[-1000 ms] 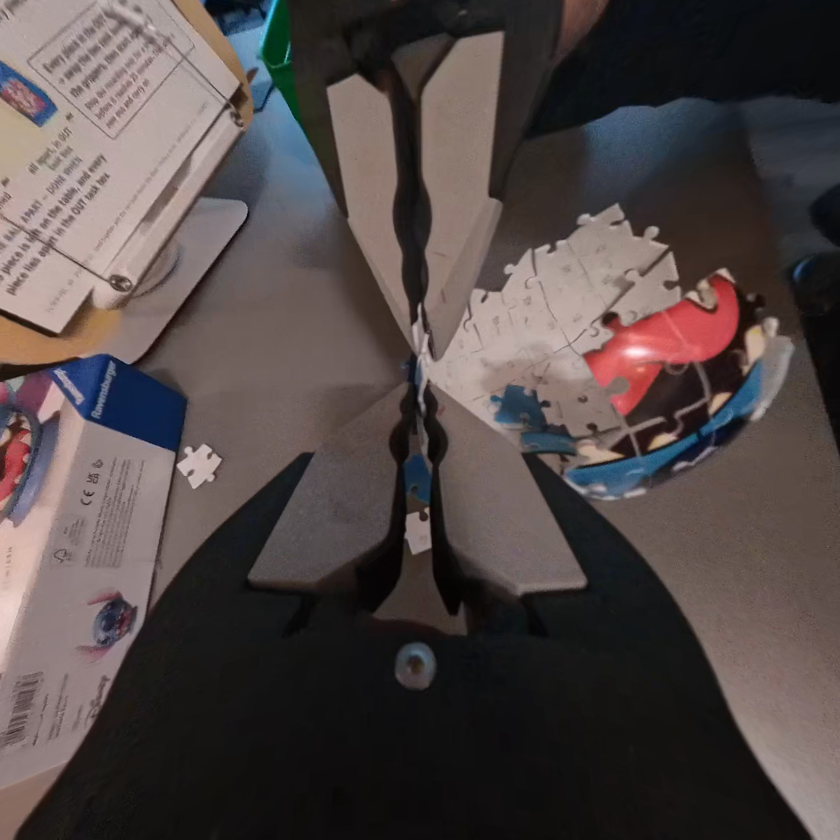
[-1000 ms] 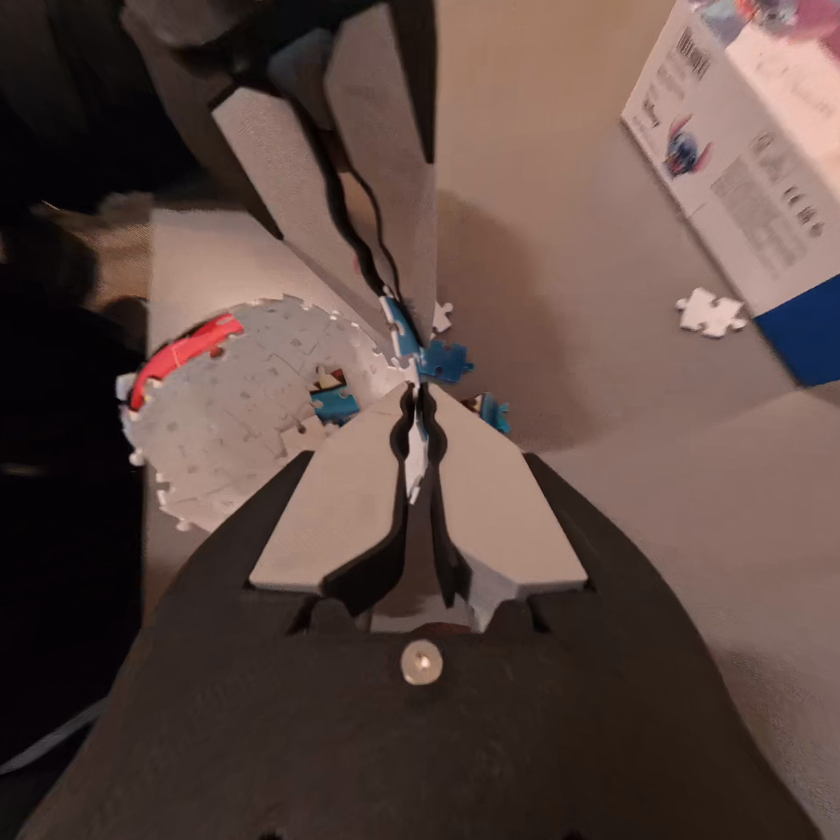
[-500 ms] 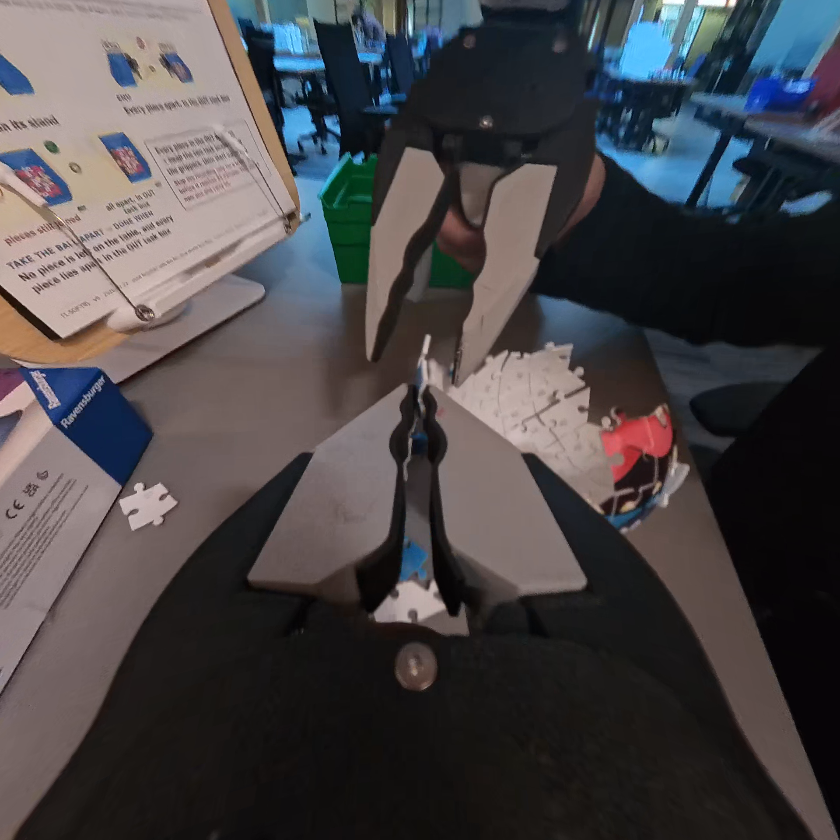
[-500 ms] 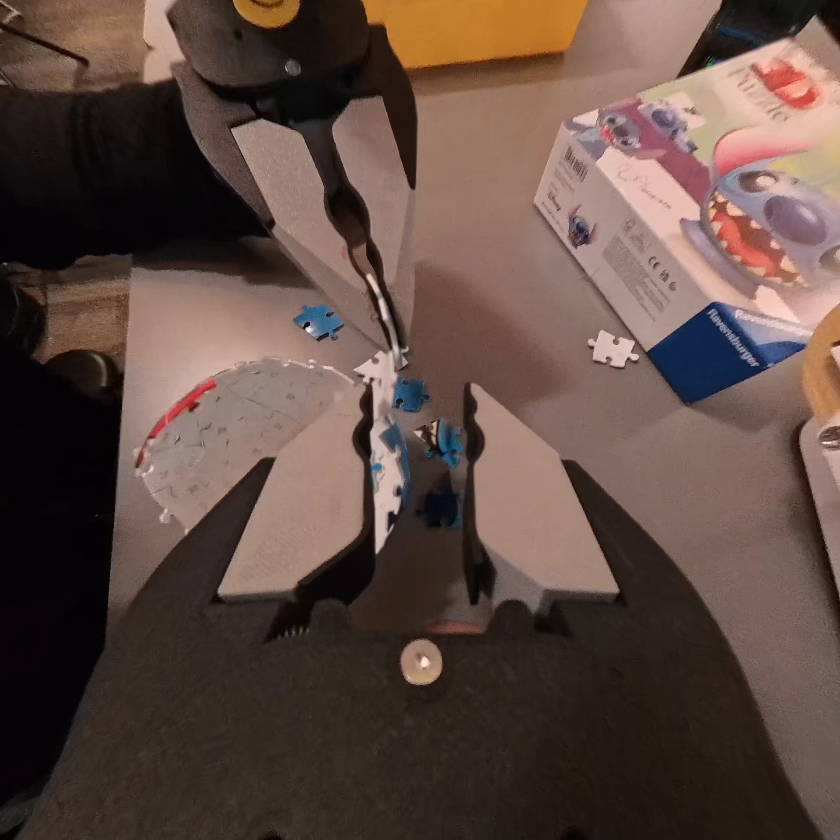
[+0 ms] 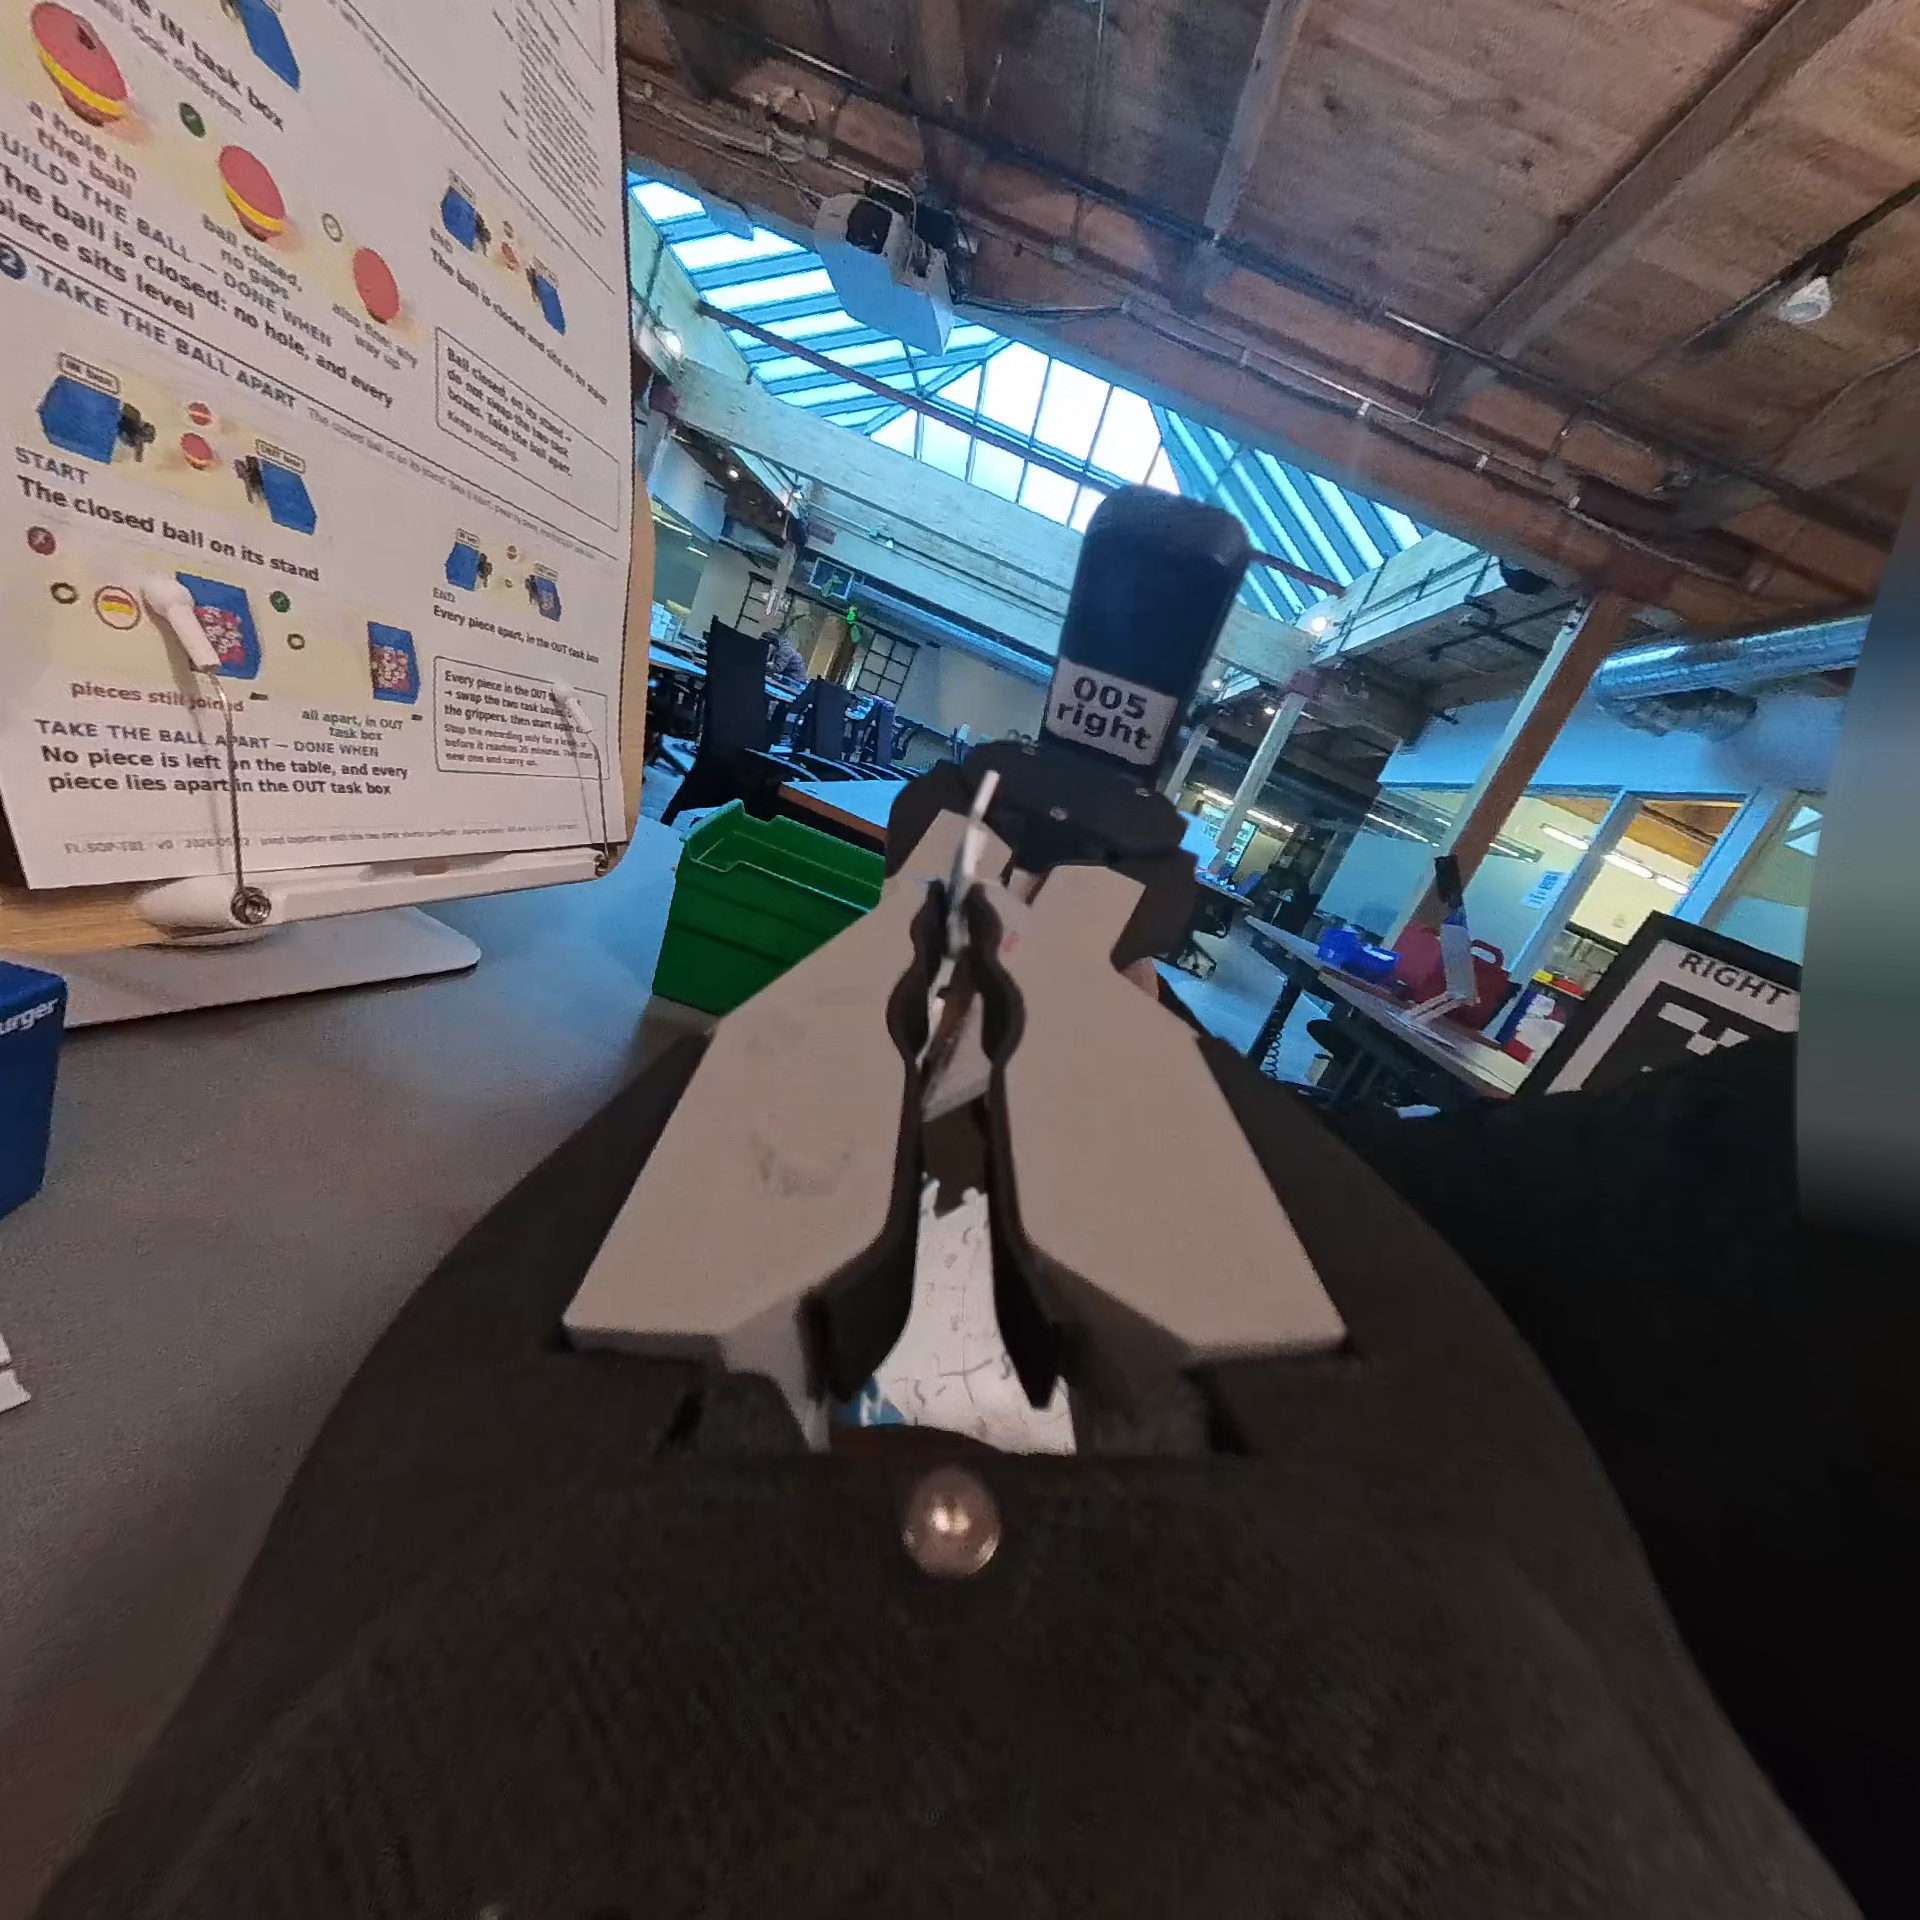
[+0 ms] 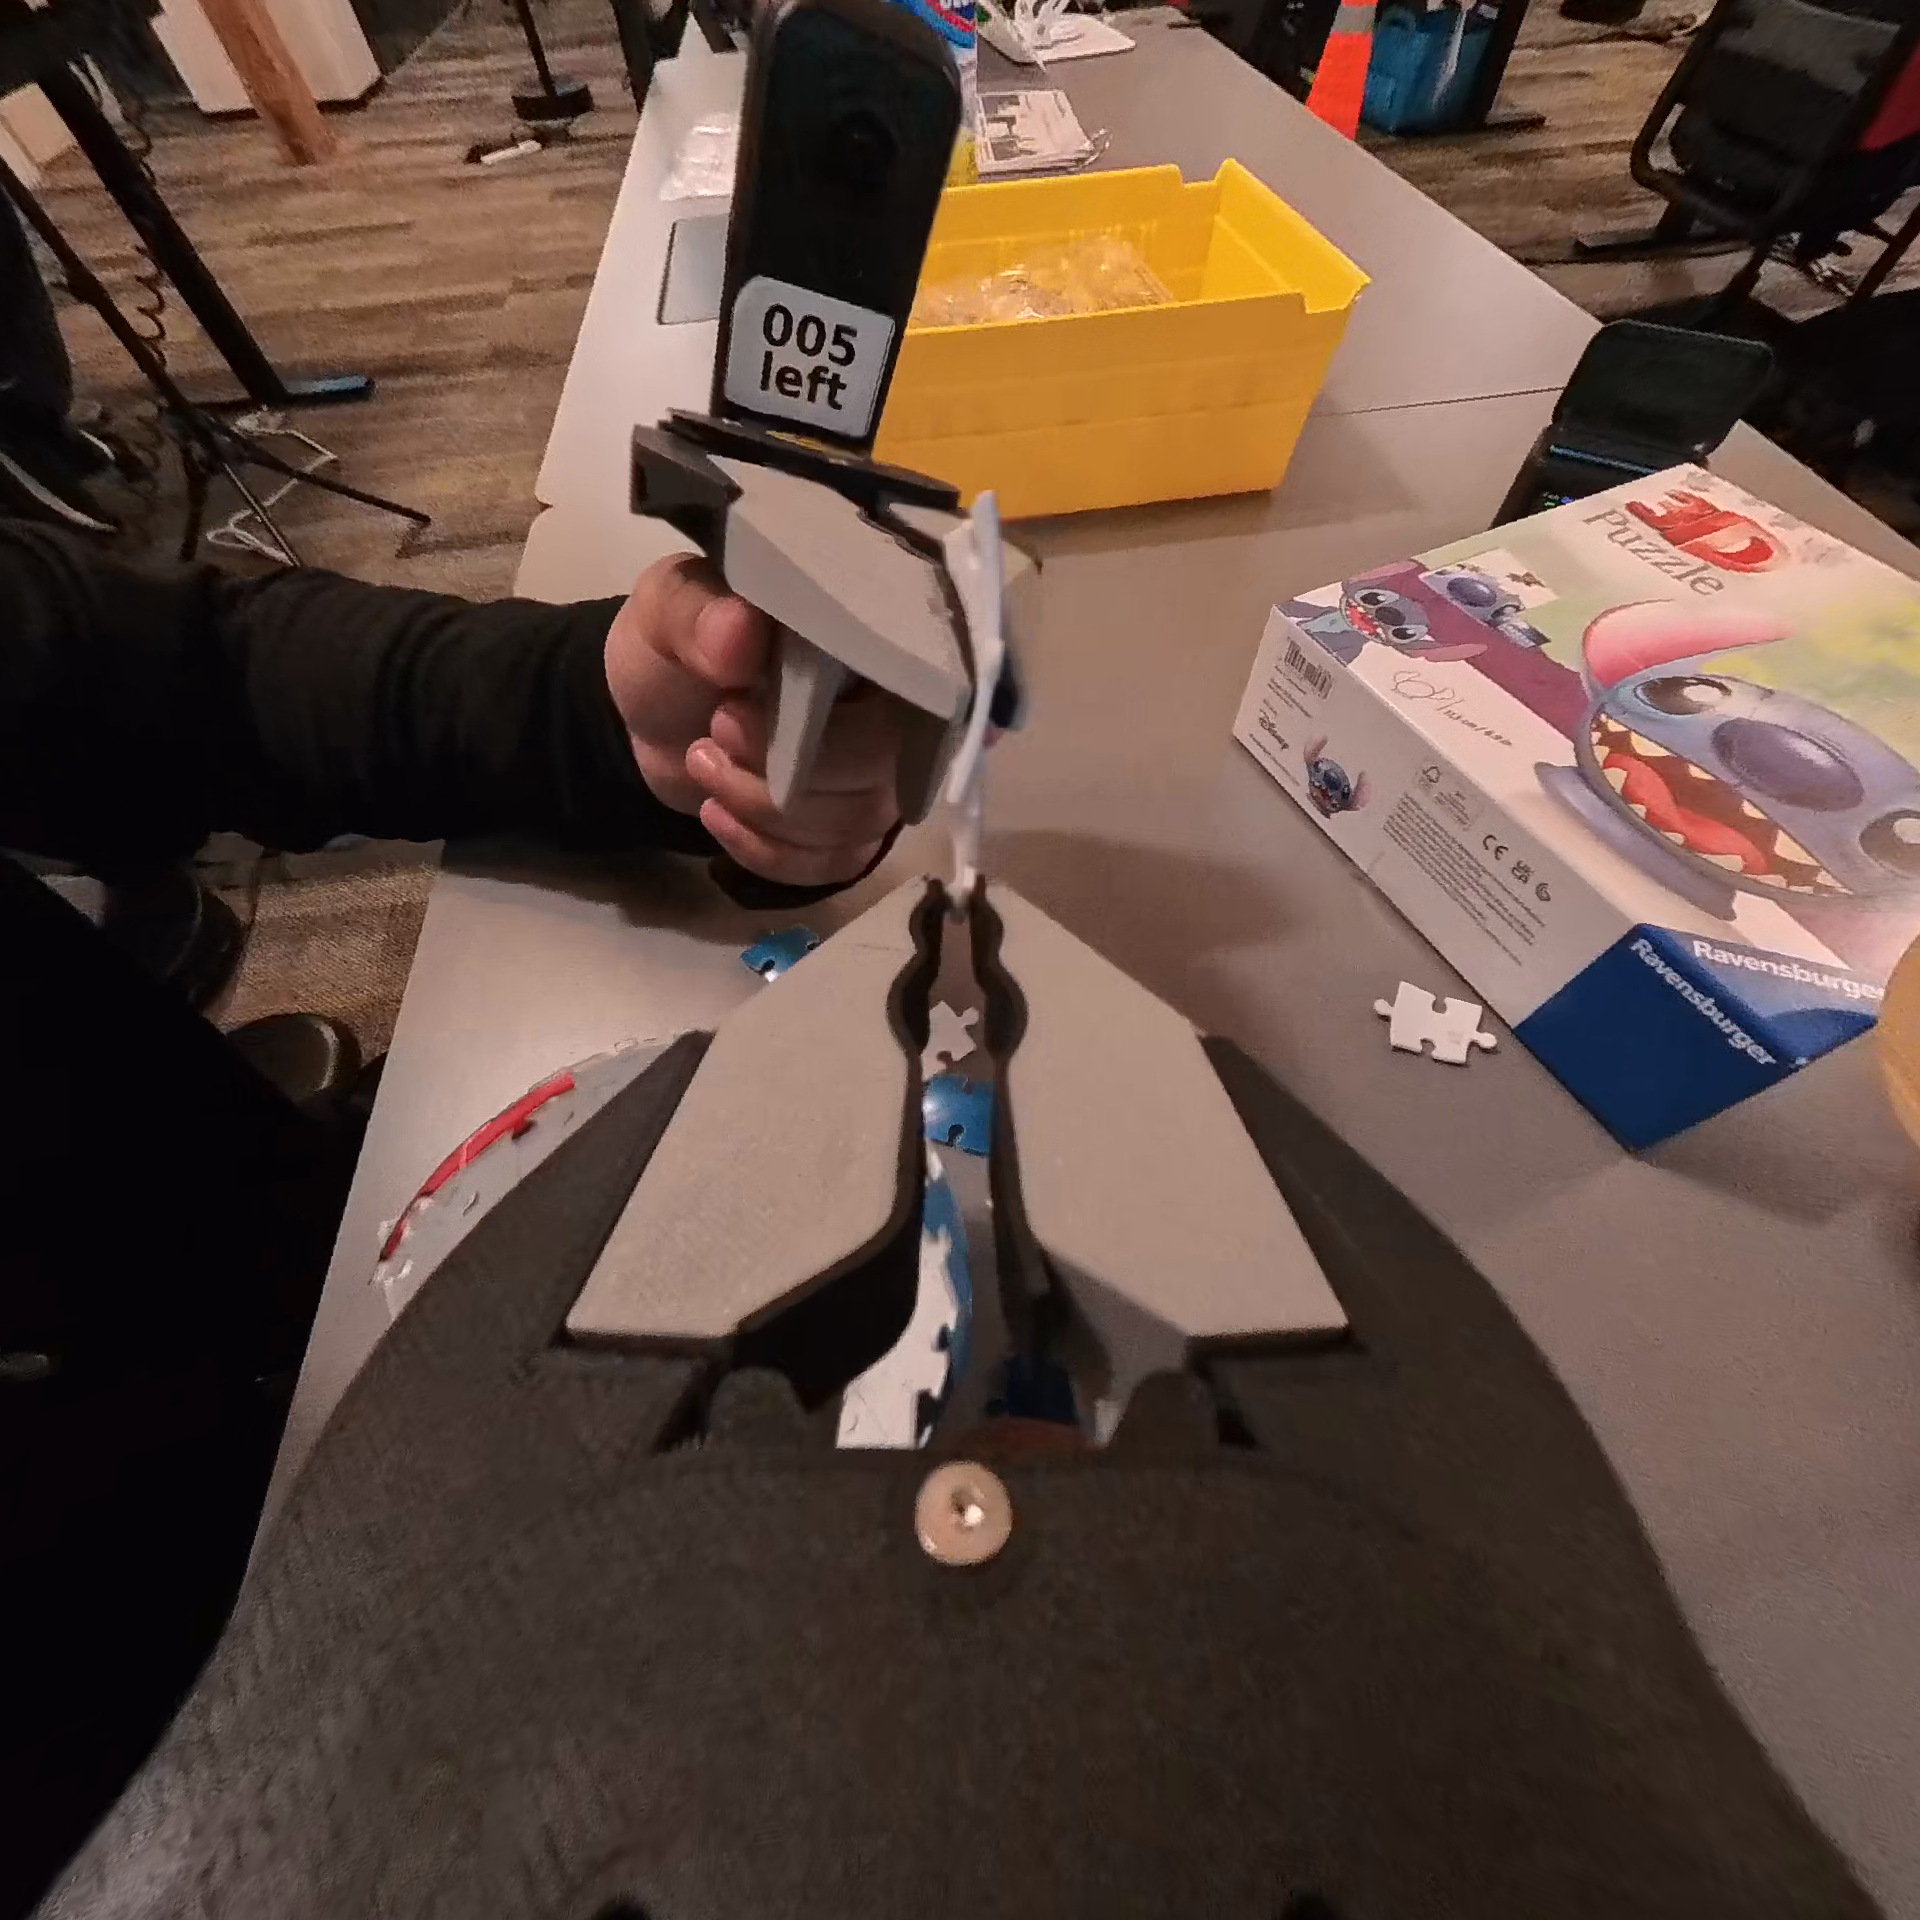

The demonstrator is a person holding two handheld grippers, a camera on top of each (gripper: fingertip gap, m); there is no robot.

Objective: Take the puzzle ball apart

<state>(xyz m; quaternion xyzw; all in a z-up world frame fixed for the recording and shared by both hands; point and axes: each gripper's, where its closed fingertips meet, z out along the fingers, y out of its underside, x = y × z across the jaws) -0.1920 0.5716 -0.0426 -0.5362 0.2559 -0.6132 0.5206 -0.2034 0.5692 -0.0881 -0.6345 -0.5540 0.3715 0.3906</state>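
Both grippers are raised above the grey table (image 6: 1195, 727), tip to tip. My left gripper (image 5: 951, 906) is shut on a thin white-and-blue strip of joined puzzle pieces (image 5: 977, 831), seen edge on. In the right wrist view my right gripper (image 6: 961, 896) is shut on the lower end of the same strip (image 6: 971, 821). The strip's upper part is pinched in the left gripper (image 6: 935, 769), which a hand holds. The half puzzle-ball shell (image 6: 488, 1143) lies on the table below, at the left.
Loose pieces lie on the table: a blue one (image 6: 774, 948) and white ones (image 6: 1434, 1023) (image 6: 951, 1029). The puzzle box (image 6: 1610, 748) is at the right and a yellow bin (image 6: 1112, 343) behind. A green bin (image 5: 769, 904) and an instruction sheet on a stand (image 5: 312, 416) are in the left wrist view.
Both grippers rose from the shell. My right gripper opened half a second ago, then shut again on the end of the strip that my left gripper kept holding.
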